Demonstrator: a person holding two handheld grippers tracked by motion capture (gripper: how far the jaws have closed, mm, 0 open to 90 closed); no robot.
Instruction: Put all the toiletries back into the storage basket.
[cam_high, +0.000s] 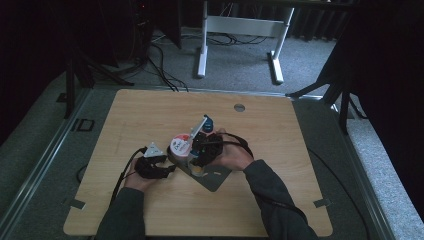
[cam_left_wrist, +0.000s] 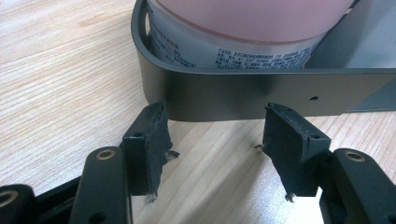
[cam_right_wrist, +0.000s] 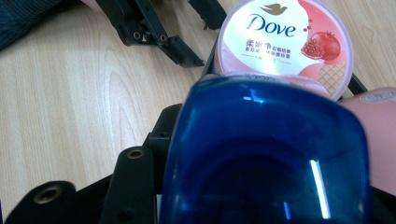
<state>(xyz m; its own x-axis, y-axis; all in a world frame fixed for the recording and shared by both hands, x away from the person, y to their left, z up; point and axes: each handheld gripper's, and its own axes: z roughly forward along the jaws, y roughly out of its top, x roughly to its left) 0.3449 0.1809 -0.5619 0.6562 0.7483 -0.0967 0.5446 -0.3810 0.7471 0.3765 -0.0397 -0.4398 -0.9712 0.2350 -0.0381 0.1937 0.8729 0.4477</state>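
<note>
Pink-lidded Dove jar (cam_right_wrist: 285, 44) upright in dark metal holder (cam_left_wrist: 261, 95), blue-capped bottle (cam_right_wrist: 266, 158) beside it, mid-table.

Left gripper (cam_high: 161, 161) low at centre-left of the high view, jaws spread wide apart with nothing between them. Right gripper (cam_high: 202, 131) just right of centre, angled toward the upper left, jaws clamped on a blue bottle (cam_right_wrist: 266, 154). Both forearms in from the bottom edge.
</note>
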